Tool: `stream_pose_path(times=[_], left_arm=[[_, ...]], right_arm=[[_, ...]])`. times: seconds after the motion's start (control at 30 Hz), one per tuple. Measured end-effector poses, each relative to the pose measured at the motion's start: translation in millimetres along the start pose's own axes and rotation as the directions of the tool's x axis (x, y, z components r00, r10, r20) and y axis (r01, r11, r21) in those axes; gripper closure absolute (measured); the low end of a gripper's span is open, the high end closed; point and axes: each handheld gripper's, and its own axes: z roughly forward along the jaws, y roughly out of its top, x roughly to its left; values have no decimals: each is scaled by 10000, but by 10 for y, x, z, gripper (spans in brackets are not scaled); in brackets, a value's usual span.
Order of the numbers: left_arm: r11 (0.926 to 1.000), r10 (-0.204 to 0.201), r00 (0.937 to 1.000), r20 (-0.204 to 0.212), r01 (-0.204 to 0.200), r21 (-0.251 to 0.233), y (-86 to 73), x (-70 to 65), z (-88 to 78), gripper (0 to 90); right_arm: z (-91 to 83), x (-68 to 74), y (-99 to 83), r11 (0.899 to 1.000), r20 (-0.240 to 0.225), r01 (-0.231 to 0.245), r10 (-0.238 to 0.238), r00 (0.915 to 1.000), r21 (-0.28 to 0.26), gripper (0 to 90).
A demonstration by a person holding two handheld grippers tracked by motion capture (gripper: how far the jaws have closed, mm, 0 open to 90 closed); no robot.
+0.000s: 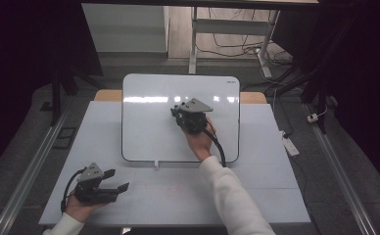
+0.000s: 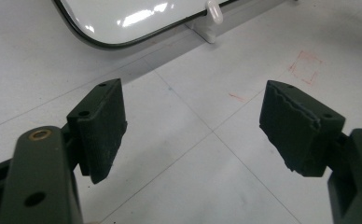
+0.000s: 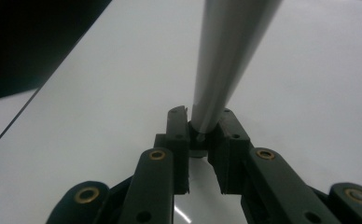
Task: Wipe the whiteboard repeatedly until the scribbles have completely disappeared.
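Observation:
My right gripper (image 1: 182, 115) is held over the white board (image 1: 149, 129), which leans up on the table (image 1: 266, 191). In the right gripper view its jaws (image 3: 202, 127) are shut on a smooth grey pen-like stick (image 3: 226, 56) that runs up and away across the white board (image 3: 100, 102). The stick's far tip is out of frame. My left gripper (image 1: 117, 179) rests low at the table's front left, open with nothing between its pads (image 2: 193, 126). It points toward the board's lower corner (image 2: 123, 18).
A small white clip (image 1: 155, 164) holds the board's bottom edge, also seen as a white stand (image 2: 214, 14). Faint red marks (image 2: 305, 67) lie on the tabletop. Beyond the table stand desk legs and loose cables (image 1: 247, 49) on the floor.

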Motion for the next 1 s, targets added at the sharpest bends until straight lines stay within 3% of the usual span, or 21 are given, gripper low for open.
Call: stream_pose_path(times=[0.03, 0.1, 0.13, 0.23, 0.27, 0.33, 0.4, 0.43, 0.47, 0.6, 0.67, 0.73, 0.83, 0.9, 1.0], left_arm=[[10000, -4, 10000, -9, 4, 12, 1, 0, 6, 238], [10000, -8, 10000, 9, 8, 18, -1, -2, 6, 238], [10000, -12, 10000, -14, 12, 6, -4, -5, 2, 238], [10000, -59, 10000, -19, 59, -38, -10, 0, -10, 238], [10000, -63, 10000, -30, 63, -42, -9, 3, -8, 238], [10000, -45, 10000, -12, 45, 0, -3, 7, 5, 238], [10000, -19, 10000, 15, 19, 36, 0, 0, 17, 238], [10000, 2, 10000, 6, -2, 43, 1, -6, 16, 238], [10000, 19, 10000, 4, -19, 30, -2, -9, 11, 238], [10000, -55, 10000, -31, 55, -15, -8, 4, -5, 238], [10000, -49, 10000, -4, 49, 19, -5, 10, 8, 238], [10000, -24, 10000, 0, 24, 31, -2, 3, 18, 238], [10000, -14, 10000, -23, 14, 12, -2, 1, 10, 238], [10000, -72, 10000, -25, 72, 7, -4, 16, 8, 238], [10000, -91, 10000, -36, 91, 5, -4, 18, 10, 238]], right_arm=[[13, 56, -21, 9996, -280, 249, -245, 9993, 158, 772], [13, 124, -43, 9966, -343, 767, -756, 9965, 311, 772], [4, 92, -48, 9980, -434, 570, -558, 9975, 271, 771], [-68, -95, -54, 9990, 14, -450, 450, 9990, -41, 772], [-86, -129, -62, 9975, -38, -696, 695, 9976, -114, 772], [-97, -64, -74, 9994, -1, -360, 360, 9994, -4, 772], [-75, 34, -107, 9996, -356, 102, -94, 9993, 248, 772], [-79, 53, -115, 9990, -304, 338, -329, 9990, 287, 772], [-85, 30, -113, 9992, -377, 296, -286, 9989, 280, 772], [-159, -181, -85, 9994, 311, -327, 329, 9990, -90, 771], [-177, -242, -40, 9998, 590, -195, 199, 9981, -70, 771], [-180, -324, 14, 9988, 709, -463, 472, 9964, -149, 771], [-149, -355, 46, 9982, 480, -599, 603, 9970, -100, 771], [-129, -302, 31, 9988, -101, -460, 461, 9989, 155, 771], [-136, -215, -11, 9982, -546, -248, 278, 9981, 549, 771]])
